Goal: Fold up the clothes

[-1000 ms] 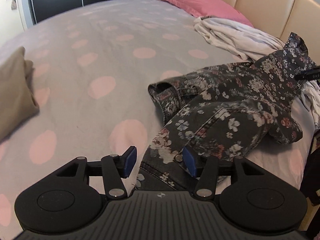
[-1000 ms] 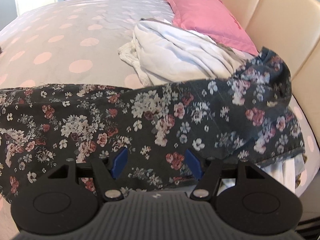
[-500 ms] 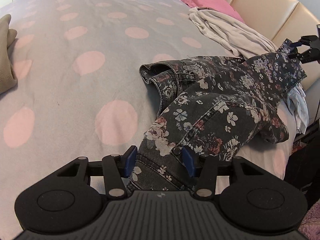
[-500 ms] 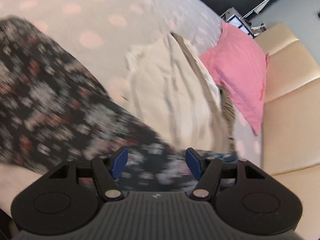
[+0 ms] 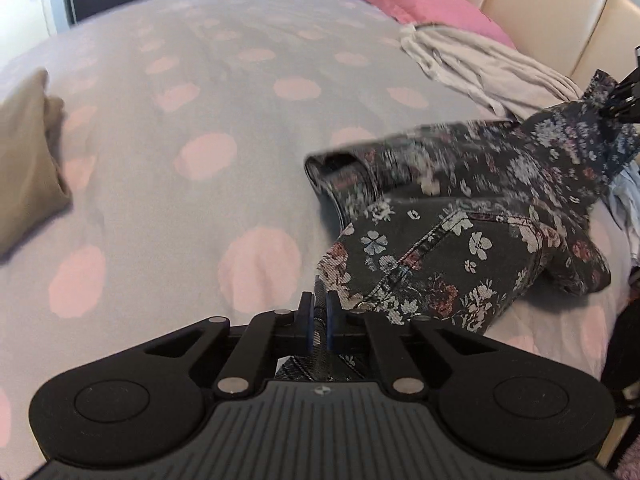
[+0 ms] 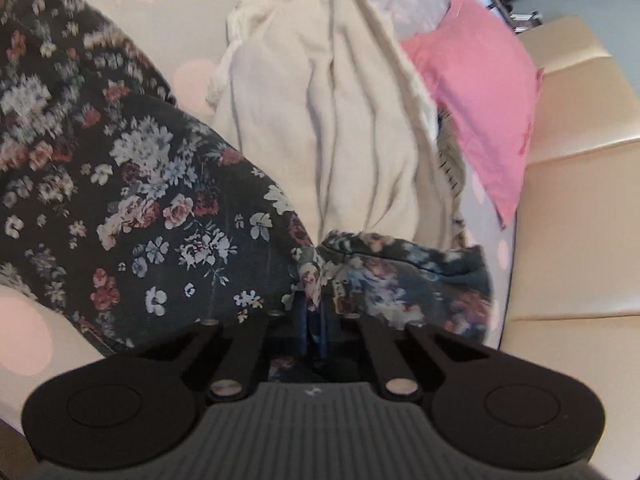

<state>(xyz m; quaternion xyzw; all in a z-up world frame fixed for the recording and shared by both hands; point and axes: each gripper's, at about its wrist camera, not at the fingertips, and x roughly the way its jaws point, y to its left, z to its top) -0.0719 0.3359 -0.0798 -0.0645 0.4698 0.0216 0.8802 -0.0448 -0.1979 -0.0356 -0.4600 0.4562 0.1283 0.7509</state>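
Observation:
Dark floral jeans (image 5: 460, 236) lie crumpled on the right side of the bed. My left gripper (image 5: 318, 312) is shut on the near edge of the jeans, by a metal button. My right gripper (image 6: 316, 312) is shut on the other end of the floral jeans (image 6: 160, 200) and holds that end raised; it shows at the right edge of the left wrist view (image 5: 624, 100).
The grey bedspread with pink dots (image 5: 200, 120) spreads to the left. A folded tan garment (image 5: 24, 160) lies at far left. A heap of white clothes (image 6: 332, 120) and a pink pillow (image 6: 480, 92) lie by the cream headboard (image 6: 580, 200).
Both grippers were open around the jeans' edges; both have now closed on the fabric. The right gripper has swung toward the headboard and lifted its end.

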